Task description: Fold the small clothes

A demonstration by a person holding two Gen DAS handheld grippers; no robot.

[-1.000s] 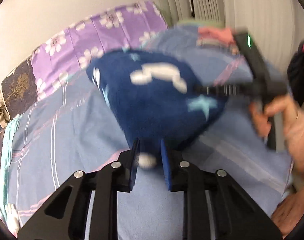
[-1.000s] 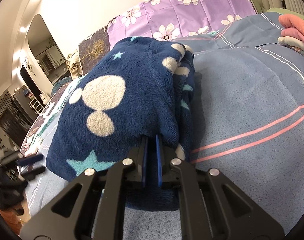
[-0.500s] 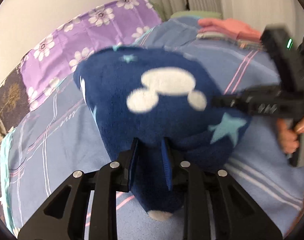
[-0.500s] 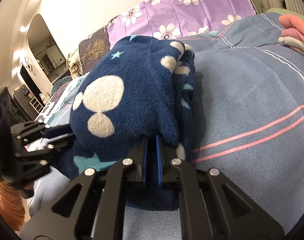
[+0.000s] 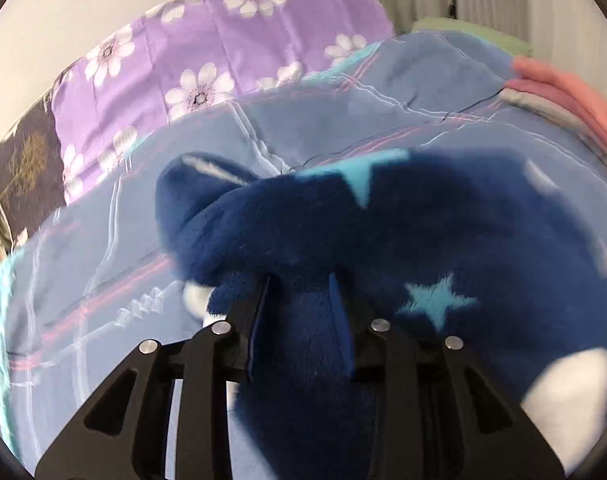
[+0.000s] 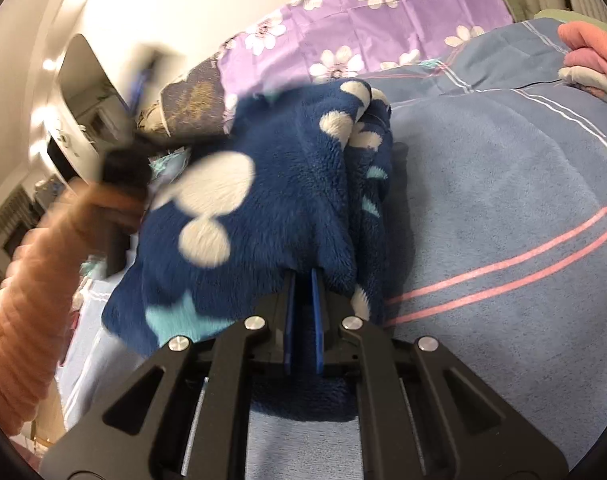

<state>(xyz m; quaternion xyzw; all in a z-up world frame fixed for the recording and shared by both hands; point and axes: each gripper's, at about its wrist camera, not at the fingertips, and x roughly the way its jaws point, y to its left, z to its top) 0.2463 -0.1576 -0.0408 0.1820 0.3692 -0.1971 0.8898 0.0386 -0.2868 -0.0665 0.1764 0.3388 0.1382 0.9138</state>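
Navy fleece garment (image 6: 287, 200) with white spots and teal stars, bunched on blue striped bed cover (image 6: 503, 208), left gripper (image 5: 299, 312) fingers pinching its near fold, right gripper (image 6: 303, 304) fingers pinching its near edge, folded pink clothes (image 5: 563, 96) far right.

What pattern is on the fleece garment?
Navy fleece garment with white blobs and light-blue stars; clearest in the right wrist view.

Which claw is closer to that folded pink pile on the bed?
Right. The right claw grips the navy fleece with the pink pile ahead to its right; the left claw holds the fleece's far side.
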